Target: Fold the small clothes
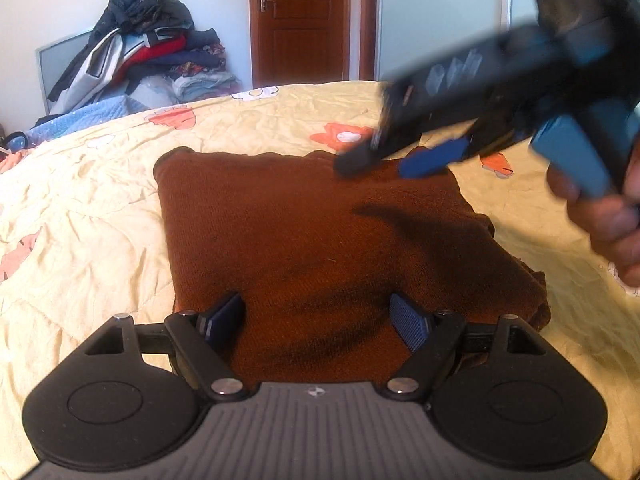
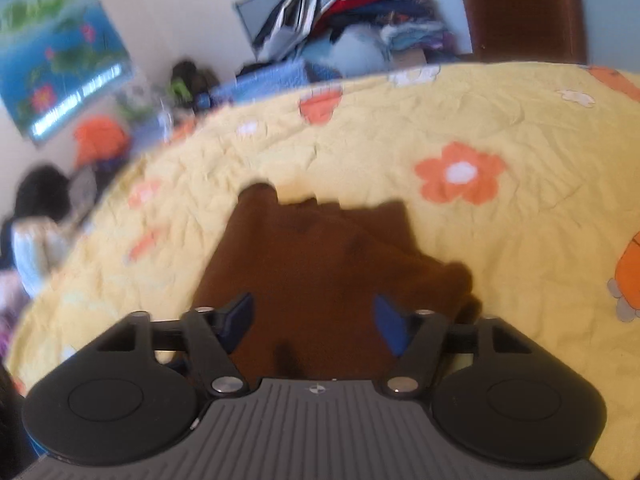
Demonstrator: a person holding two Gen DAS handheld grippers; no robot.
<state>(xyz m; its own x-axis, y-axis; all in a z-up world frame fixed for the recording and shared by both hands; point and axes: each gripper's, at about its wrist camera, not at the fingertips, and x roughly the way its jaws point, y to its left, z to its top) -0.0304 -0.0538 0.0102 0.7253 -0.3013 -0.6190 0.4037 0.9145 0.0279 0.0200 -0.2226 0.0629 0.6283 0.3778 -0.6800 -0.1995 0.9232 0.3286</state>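
**Folded brown garment on a floral bed, both grippers above it**

Left wrist view: a dark brown knitted garment, folded to a rough rectangle, lies flat on a pale yellow quilted bedspread with orange flowers at centre frame. The left gripper sits at lower centre over the garment's near edge; its blue-padded fingers are spread wide and hold nothing. The right gripper, blurred, enters from the upper right above the garment's far right corner; its fingers are parted and grasp nothing. The person's hand holds it at the right edge.

Right wrist view: the same garment lies at centre, the right gripper wide apart and empty above it.

Background, upper left: a heap of mixed clothes; upper centre, a reddish-brown wooden door.
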